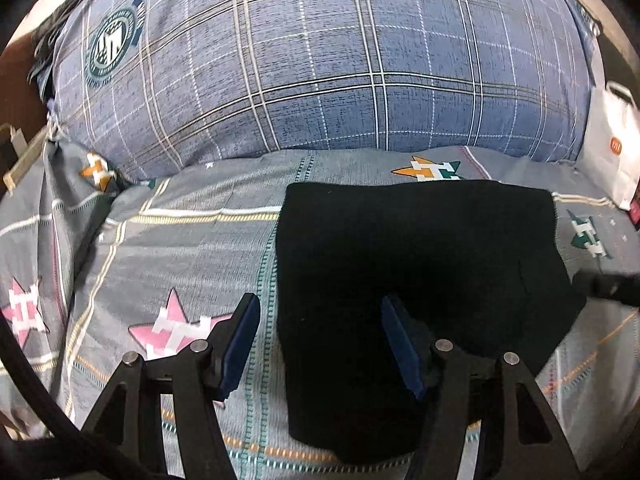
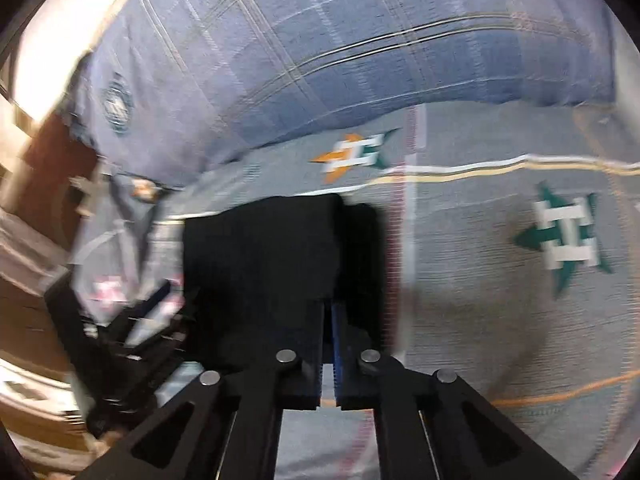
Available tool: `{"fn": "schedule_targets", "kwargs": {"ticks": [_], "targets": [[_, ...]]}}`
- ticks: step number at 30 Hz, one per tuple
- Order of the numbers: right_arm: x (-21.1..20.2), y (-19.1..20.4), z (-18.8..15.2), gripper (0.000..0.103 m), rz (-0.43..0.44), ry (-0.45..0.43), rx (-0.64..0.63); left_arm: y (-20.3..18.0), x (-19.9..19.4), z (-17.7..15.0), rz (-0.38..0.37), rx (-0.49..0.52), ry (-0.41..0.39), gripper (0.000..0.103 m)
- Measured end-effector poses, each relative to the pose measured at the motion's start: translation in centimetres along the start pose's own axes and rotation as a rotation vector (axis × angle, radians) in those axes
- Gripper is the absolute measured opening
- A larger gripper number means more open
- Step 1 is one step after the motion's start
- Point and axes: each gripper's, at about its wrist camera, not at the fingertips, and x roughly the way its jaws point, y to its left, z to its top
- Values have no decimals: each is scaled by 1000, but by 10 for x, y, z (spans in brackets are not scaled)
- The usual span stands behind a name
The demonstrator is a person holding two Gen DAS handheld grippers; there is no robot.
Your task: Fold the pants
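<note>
Black pants (image 1: 416, 264) lie folded into a compact block on the grey patterned bedsheet (image 1: 192, 248). My left gripper (image 1: 316, 340) is open and empty above the block's near left edge, one finger over the sheet and one over the pants. In the blurred right wrist view the pants (image 2: 260, 256) sit ahead. My right gripper (image 2: 327, 312) is shut at the near right edge of the pants; whether cloth is pinched between the pads is not clear. The right gripper's tip shows in the left wrist view (image 1: 608, 286) at the pants' right edge.
A big blue plaid pillow (image 1: 320, 60) lies behind the pants. A white paper bag (image 1: 612, 148) stands at the far right. The bed's left edge and wooden furniture (image 2: 44, 184) are to the left.
</note>
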Motion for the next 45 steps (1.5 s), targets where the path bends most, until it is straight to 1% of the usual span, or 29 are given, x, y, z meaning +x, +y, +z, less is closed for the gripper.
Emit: {"fn": "schedule_targets", "kwargs": {"ticks": [1,2,3,4,5,6,8,10,11,12,13,15,17,18,19,20,22,23,25,28,29,31,32,34,36,39,41,42,45], "targets": [[9,-4,-1,3,-45,21,6,-1,2,1,3,2,-1,64],[20,-6,-2,3,-57,54,26,-1,3,1,-2,-2,3,64],[30,-12,-3,3,-45,80,59,1,1,2,-1,-11,3,64],[29,-17,-1,3,-26,73,81,4,-1,3,-19,-20,12,64],[23,-19,1,4,-2,52,95,11,-4,7,-61,-35,31,64],[11,-22,5,4,44,1,111,18,-6,10,-90,-53,47,64],[-11,-24,9,5,140,-105,130,39,-14,17,-155,-140,76,64],[-24,-21,12,21,215,-165,120,57,-18,24,-222,-222,94,73],[-25,-17,13,56,227,-164,99,65,-17,29,-258,-249,113,73],[-24,-11,14,86,222,-152,82,71,-14,36,-283,-255,142,73],[-23,-7,14,88,224,-160,74,76,-9,43,-289,-257,171,73],[-19,2,18,88,219,-145,31,81,0,52,-259,-252,191,73],[-8,7,27,87,167,-111,1,81,15,61,-241,-211,219,73],[1,5,34,87,140,-105,16,82,26,65,-258,-202,234,73],[10,3,40,87,142,-84,33,85,35,66,-290,-215,244,73],[24,-3,48,86,168,-42,61,90,43,64,-343,-242,245,73],[38,-12,56,85,202,-3,105,99,56,56,-429,-317,242,73],[45,-17,58,83,201,26,123,101,61,55,-441,-349,262,73],[58,-26,55,78,184,73,154,100,64,56,-459,-356,262,72],[70,-32,54,70,223,108,189,93,71,59,-443,-354,253,71],[72,-32,54,68,221,106,191,90,77,59,-443,-360,259,68],[74,-28,56,65,194,92,162,83,88,59,-464,-353,287,46],[75,-26,57,63,180,85,152,81,90,60,-471,-339,293,45],[79,-22,57,57,159,80,148,79,84,63,-461,-334,288,33],[72,-20,57,38,151,64,144,79,66,70,-466,-326,259,26],[49,-12,60,30,152,17,120,85,36,86,-475,-327,143,25],[37,-8,65,29,172,-31,94,87,31,94,-476,-330,96,25],[34,-6,68,29,172,-48,83,85,38,96,-466,-329,99,26],[53,-9,76,31,143,-47,86,78,76,86,-355,-318,181,38]]}}
